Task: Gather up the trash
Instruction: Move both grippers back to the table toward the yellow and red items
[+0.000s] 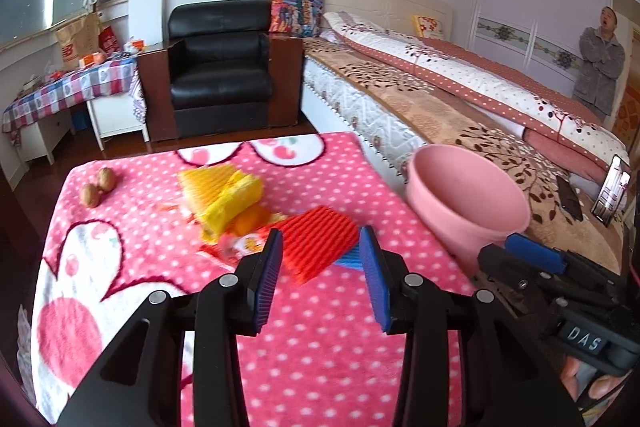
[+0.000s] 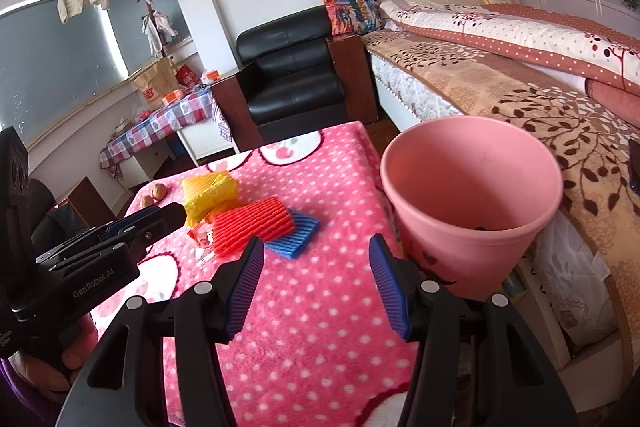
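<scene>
A pile of trash lies mid-table on the pink dotted blanket (image 1: pixel 320 347): red foam netting (image 1: pixel 320 245) (image 2: pixel 250 225), yellow foam netting (image 1: pixel 224 197) (image 2: pixel 208 193), a blue foam piece (image 2: pixel 294 233), an orange peel (image 1: pixel 248 219) and a printed wrapper (image 1: pixel 240 245). A pink bin (image 1: pixel 464 203) (image 2: pixel 472 203) stands off the table's right edge. My left gripper (image 1: pixel 320 277) is open, jaws just short of the red netting. My right gripper (image 2: pixel 316 287) is open and empty, between the pile and the bin.
Two walnuts (image 1: pixel 98 187) (image 2: pixel 154 195) lie at the table's far left. A bed (image 1: pixel 460 95) runs along the right, with a phone (image 1: pixel 612 187) on it. A black armchair (image 1: pixel 220 67) and a cluttered side table (image 1: pixel 72 83) stand behind. A man (image 1: pixel 600 63) stands far right.
</scene>
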The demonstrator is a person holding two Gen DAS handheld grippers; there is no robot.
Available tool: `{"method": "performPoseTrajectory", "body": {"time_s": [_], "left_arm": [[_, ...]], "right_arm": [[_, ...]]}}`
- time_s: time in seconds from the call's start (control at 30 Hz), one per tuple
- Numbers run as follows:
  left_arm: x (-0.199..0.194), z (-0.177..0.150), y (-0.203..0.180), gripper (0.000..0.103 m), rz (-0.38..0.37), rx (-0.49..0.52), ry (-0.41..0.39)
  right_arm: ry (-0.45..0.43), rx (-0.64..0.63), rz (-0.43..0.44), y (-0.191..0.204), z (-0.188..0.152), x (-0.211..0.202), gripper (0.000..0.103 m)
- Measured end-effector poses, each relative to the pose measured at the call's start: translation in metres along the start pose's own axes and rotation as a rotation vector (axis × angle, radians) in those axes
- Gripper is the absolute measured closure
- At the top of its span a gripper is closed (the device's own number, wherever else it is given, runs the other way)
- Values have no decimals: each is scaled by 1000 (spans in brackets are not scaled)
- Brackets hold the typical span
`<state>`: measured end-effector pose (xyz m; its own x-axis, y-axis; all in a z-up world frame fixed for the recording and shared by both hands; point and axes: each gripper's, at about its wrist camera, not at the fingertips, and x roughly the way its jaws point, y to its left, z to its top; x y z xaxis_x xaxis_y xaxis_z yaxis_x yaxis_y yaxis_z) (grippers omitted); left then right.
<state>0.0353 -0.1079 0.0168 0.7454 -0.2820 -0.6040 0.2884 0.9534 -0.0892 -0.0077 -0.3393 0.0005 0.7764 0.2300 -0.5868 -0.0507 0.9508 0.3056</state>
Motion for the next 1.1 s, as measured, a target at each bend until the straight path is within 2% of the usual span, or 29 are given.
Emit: {"method": "performPoseTrajectory", "body": {"time_s": [0.27,0.5,0.73,0.97,1.0,1.1], "left_arm": [[-3,-10,44,63,61,-58,7],[-5,-6,66,63,70,-73,-17],[10,5,75,63,39,-41,-9],[49,19,83,63,14,-72,32],[55,20,85,63,8,-81,45],[70,19,85,63,10,-84,72]], "right_arm": [[95,49,110,23,1,35,49],[205,149,181,44,2,76,49],[292,299,164,45,6,120,49],[322,338,122,51,4,146,49],[323,339,117,50,5,149,51],[335,350,101,47,4,155,65]]}}
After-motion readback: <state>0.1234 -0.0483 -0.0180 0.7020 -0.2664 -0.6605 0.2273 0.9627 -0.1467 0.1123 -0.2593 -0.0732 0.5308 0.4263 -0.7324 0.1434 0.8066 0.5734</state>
